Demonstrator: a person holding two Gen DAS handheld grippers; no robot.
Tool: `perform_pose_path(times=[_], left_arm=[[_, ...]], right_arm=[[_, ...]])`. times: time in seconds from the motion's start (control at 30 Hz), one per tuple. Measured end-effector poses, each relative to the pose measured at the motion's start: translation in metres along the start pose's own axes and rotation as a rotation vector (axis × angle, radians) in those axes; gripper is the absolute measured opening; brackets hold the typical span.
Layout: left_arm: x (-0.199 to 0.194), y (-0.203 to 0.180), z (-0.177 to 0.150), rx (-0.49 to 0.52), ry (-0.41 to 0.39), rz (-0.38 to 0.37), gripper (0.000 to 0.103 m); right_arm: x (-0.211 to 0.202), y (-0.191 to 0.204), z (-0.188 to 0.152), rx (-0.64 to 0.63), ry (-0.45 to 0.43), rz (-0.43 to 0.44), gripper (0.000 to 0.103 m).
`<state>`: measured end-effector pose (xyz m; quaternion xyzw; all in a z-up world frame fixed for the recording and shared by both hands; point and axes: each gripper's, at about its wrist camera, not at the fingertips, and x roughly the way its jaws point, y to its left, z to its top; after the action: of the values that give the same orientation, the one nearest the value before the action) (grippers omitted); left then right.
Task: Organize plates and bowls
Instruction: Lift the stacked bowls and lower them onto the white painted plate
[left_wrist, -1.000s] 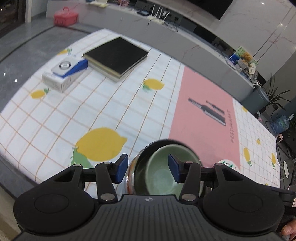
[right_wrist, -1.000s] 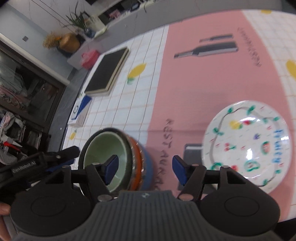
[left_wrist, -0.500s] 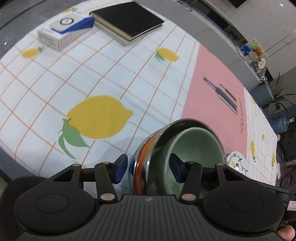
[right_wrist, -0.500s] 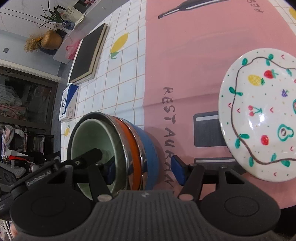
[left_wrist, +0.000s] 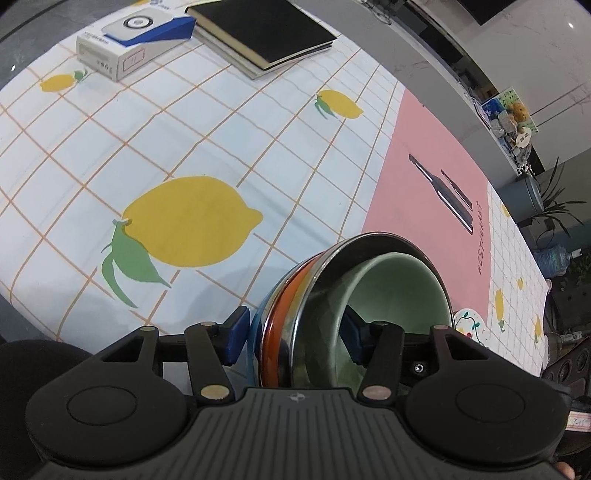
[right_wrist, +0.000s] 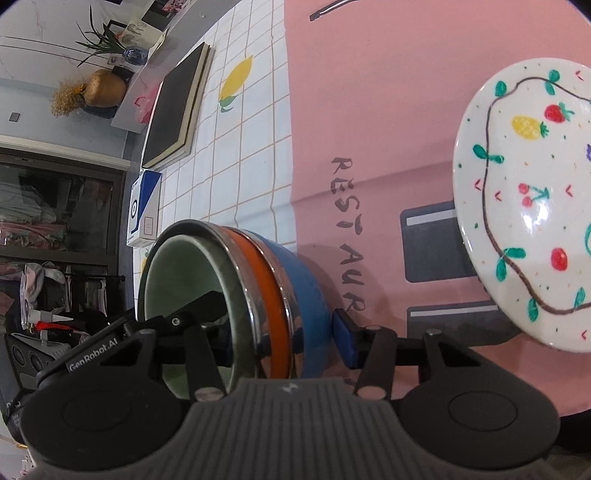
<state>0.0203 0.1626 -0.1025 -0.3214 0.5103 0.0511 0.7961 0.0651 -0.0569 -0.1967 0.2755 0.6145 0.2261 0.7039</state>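
Note:
A stack of nested bowls (left_wrist: 391, 291), green inside steel, orange and blue, stands where the lemon cloth meets the pink mat. My left gripper (left_wrist: 295, 336) is open and straddles the stack's near wall, one pad outside the blue bowl and one inside the green bowl. My right gripper (right_wrist: 280, 341) straddles the opposite wall of the bowl stack (right_wrist: 258, 280). Its jaws are closing, with the outer pad close beside the blue side and the inner finger mostly hidden behind the rim. A left gripper finger (right_wrist: 207, 306) shows inside the green bowl. A white fruit-patterned plate (right_wrist: 528, 206) lies on the mat to the right.
A black book (left_wrist: 266, 33) and a white and blue box (left_wrist: 136, 44) lie at the far side of the table. The pink mat (left_wrist: 424, 184) carries printed bottles and lettering. The table's edge runs along the left, and a grey counter stands behind.
Both grippers have come down onto the bowl stack and now straddle its rim from opposite sides. The right jaws have narrowed around the wall.

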Motion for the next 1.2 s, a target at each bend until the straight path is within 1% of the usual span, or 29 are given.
perform_pose_path(times=[0.1, 0.23, 0.47, 0.7, 0.93, 1.2], left_arm=[[-0.001, -0.002, 0.0, 0.006, -0.004, 0.005, 0.06], [-0.002, -0.004, 0.0, 0.009, -0.009, 0.004, 0.057], [-0.002, -0.01, -0.002, 0.023, 0.002, 0.001, 0.056], [-0.006, -0.024, -0.006, 0.048, -0.009, -0.009, 0.056], [-0.011, -0.055, -0.01, 0.095, -0.026, -0.029, 0.056], [-0.004, -0.108, -0.016, 0.171, -0.022, -0.078, 0.056]], right_arm=[[-0.001, 0.0, 0.0, -0.001, -0.003, -0.004, 0.047], [-0.002, -0.004, 0.0, 0.017, -0.001, 0.002, 0.045], [-0.007, -0.01, 0.0, 0.042, -0.001, 0.004, 0.044], [-0.022, -0.016, 0.0, 0.043, -0.025, 0.018, 0.044], [-0.052, -0.024, 0.004, 0.037, -0.069, 0.034, 0.044], [-0.101, -0.049, 0.013, 0.057, -0.147, 0.031, 0.044]])
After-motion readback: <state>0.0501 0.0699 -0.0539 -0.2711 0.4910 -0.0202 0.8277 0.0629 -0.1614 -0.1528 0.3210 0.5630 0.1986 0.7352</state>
